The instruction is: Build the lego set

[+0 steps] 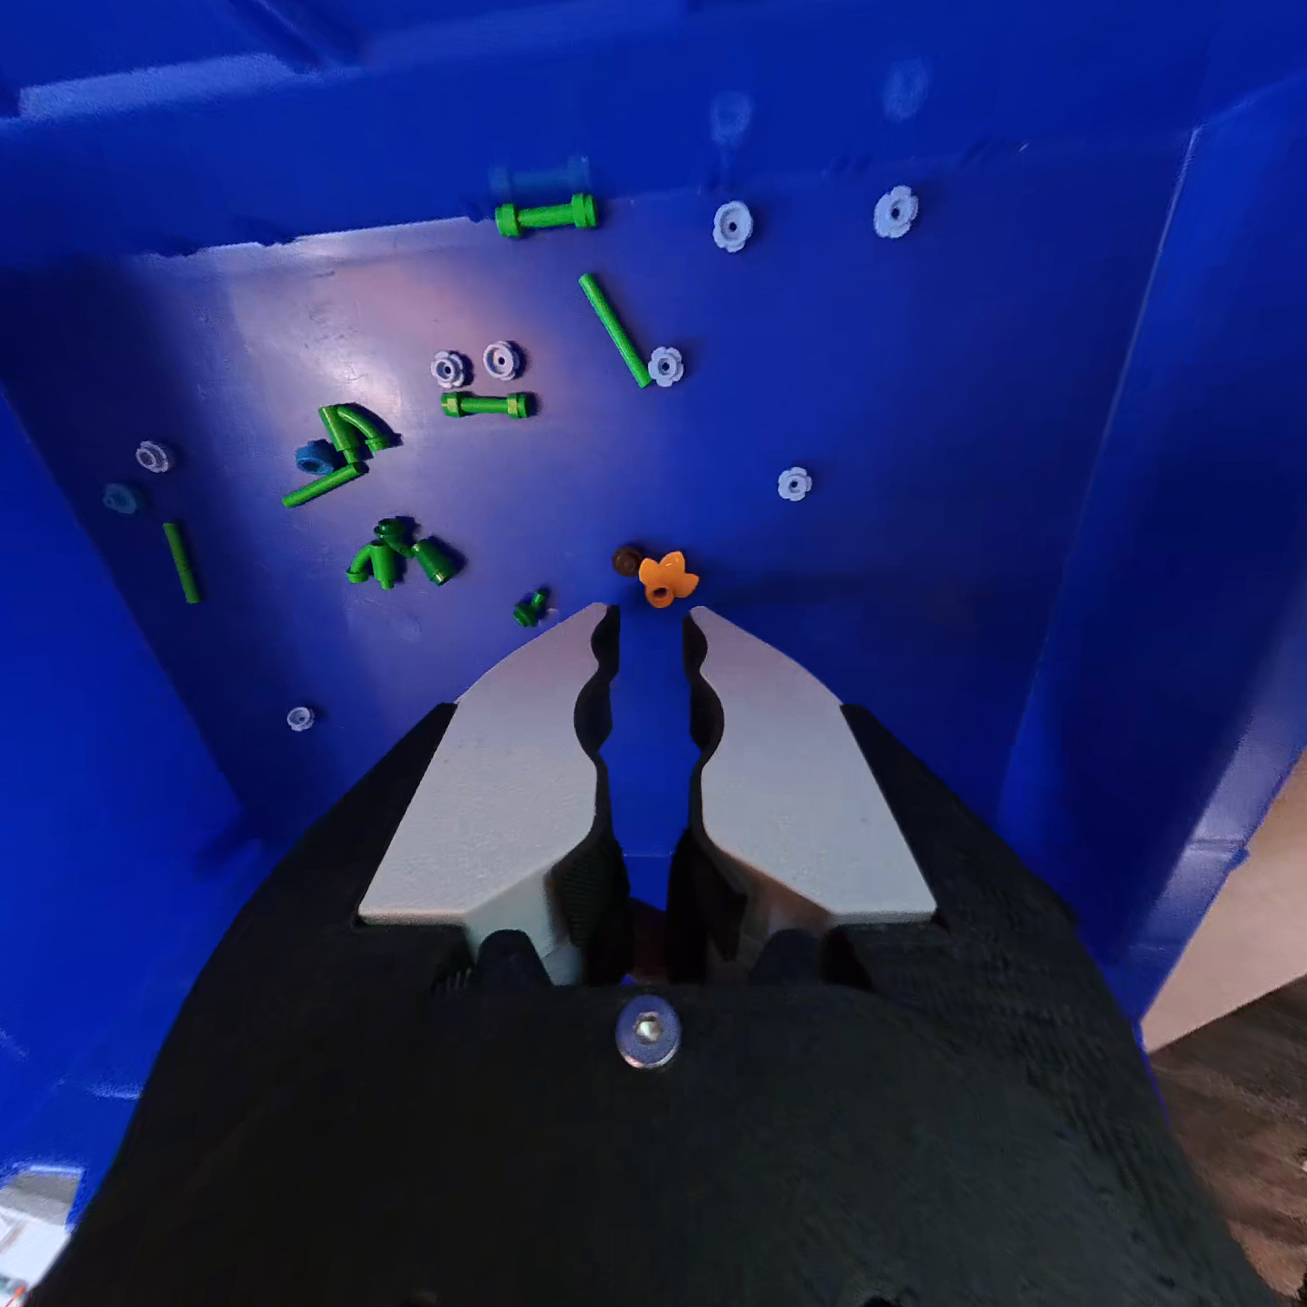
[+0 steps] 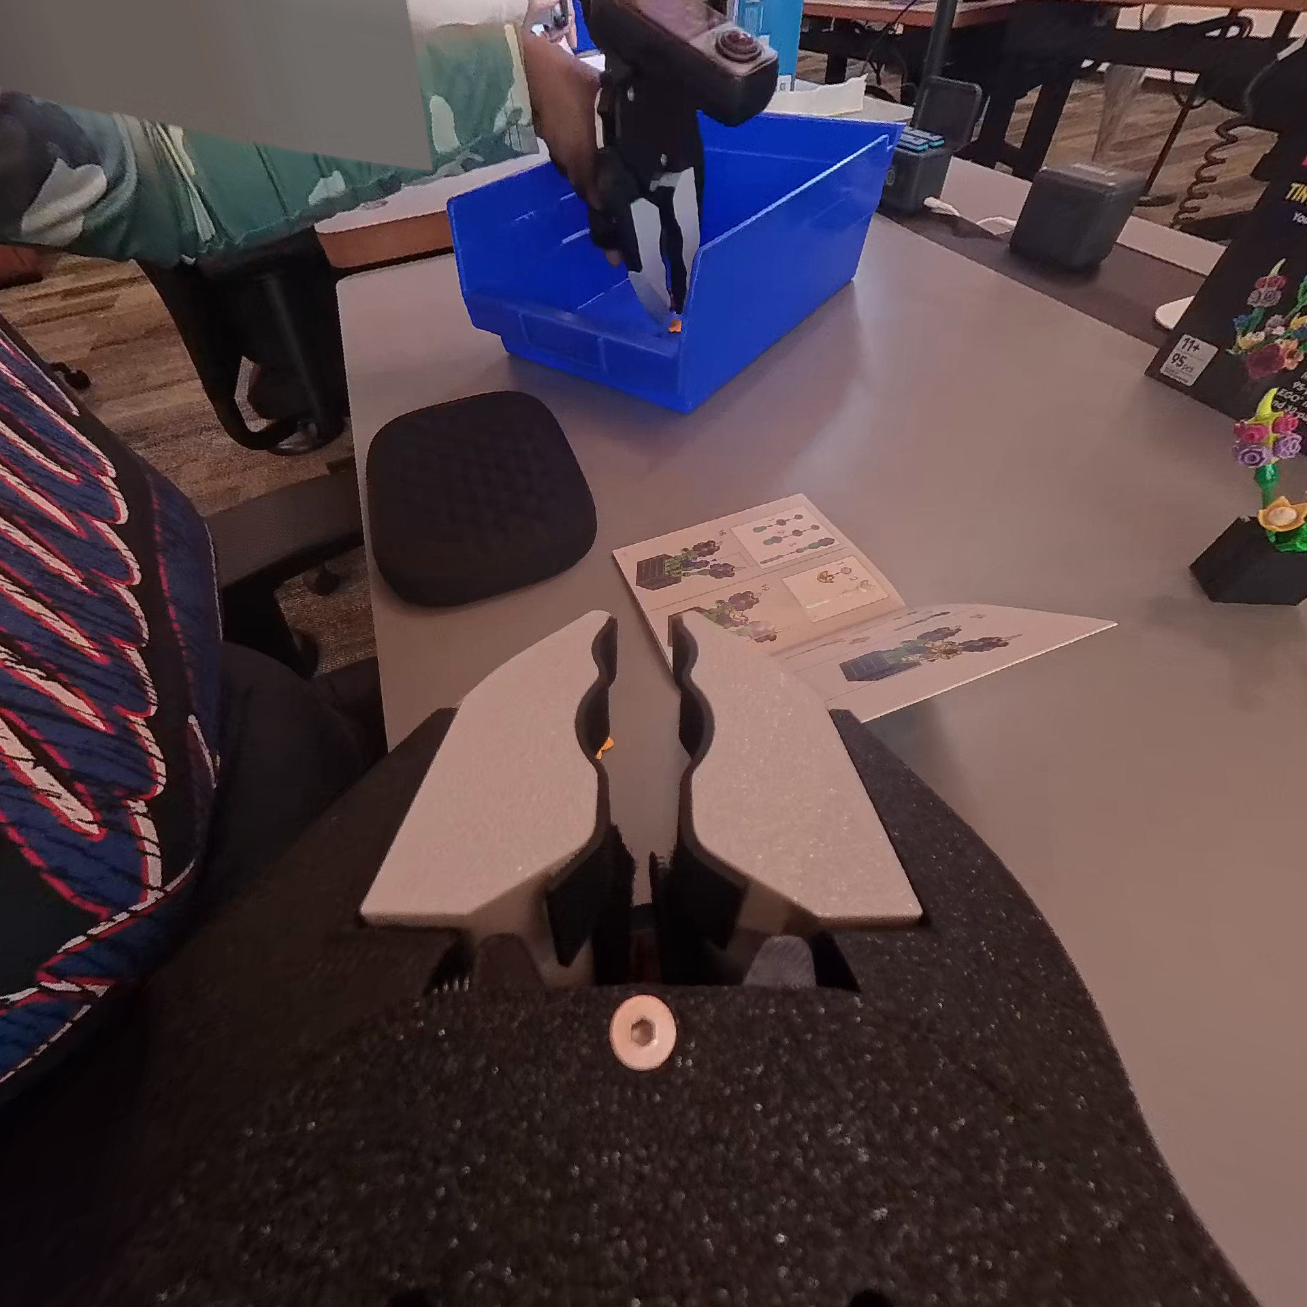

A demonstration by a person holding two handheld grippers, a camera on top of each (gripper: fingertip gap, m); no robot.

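Observation:
In the left wrist view, my left gripper (image 1: 651,612) is open inside a blue bin (image 1: 1131,424). Its tips are just short of an orange flower piece (image 1: 665,576) that lies touching a small brown round piece (image 1: 626,560). Green stem pieces (image 1: 544,214) and pale blue flower pieces (image 1: 732,225) are scattered on the bin floor. The right wrist view shows that left gripper (image 2: 665,290) pointing down into the bin (image 2: 778,283). My right gripper (image 2: 642,626) hovers over the grey table's near edge, jaws slightly apart. A tiny orange bit (image 2: 603,748) shows in the gap; I cannot tell if it is held.
An open instruction booklet (image 2: 813,601) lies just ahead of the right gripper. A black cushion pad (image 2: 481,495) sits between it and the bin. A built flower model (image 2: 1266,509) and the set's box (image 2: 1259,283) stand at the right. A person's hand and sleeve are behind the bin. Tip to tip, the grippers are about 40 centimeters apart.

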